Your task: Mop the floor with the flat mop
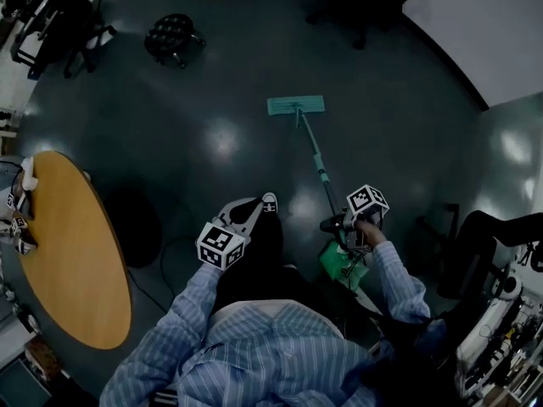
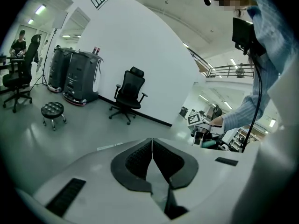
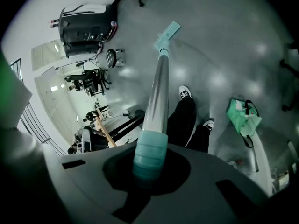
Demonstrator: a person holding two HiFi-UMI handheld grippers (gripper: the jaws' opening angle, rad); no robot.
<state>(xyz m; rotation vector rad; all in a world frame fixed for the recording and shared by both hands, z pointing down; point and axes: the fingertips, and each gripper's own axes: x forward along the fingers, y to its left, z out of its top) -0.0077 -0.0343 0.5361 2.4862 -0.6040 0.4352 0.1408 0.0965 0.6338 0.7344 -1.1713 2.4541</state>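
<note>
Striped sleeves (image 1: 254,337) are filling the near edge. Two grippers are showing: the left gripper (image 2: 152,155) is holding nothing, jaws pressed together, and the right gripper (image 3: 150,164) is clamping the teal grip of the one flat mop (image 1: 316,155). One green bag (image 1: 339,265) is sitting just beside it. The silver pole is running forward and slightly leftward, slanting down to one teal rectangular pad (image 1: 296,105) lying flat on the glossy grey floor (image 1: 212,134). One wheeled stool (image 1: 172,34) is standing farthest off.

Grey floor (image 1: 212,138) bears mop head (image 1: 295,105), stool (image 1: 172,34), perhaps bag (image 1: 342,265).
</note>
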